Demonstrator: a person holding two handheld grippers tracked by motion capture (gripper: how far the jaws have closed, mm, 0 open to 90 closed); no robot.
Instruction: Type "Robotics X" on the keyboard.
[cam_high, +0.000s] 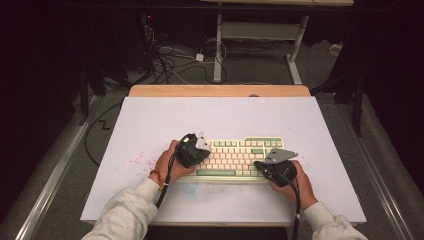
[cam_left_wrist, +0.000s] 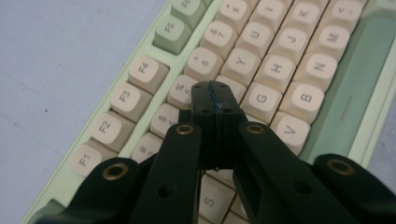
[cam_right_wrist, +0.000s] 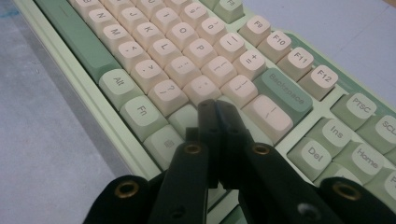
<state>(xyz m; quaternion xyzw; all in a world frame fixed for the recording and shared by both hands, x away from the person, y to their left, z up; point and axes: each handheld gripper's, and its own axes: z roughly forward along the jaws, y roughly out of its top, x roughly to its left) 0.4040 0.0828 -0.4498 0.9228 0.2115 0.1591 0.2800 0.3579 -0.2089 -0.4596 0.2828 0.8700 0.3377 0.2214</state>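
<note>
A pale green keyboard with cream and green keys lies on the white table. My left gripper hovers over its left half, jaws shut with nothing between them. In the left gripper view the closed tips sit above the number and letter keys near F and G. My right gripper is over the keyboard's right front corner, also shut and empty. The right gripper view has its tips above the keys next to the green Backspace key.
The white table top has a wooden strip along its far edge and faint pink specks at the left. Beyond it stand a desk frame and tangled cables on the floor.
</note>
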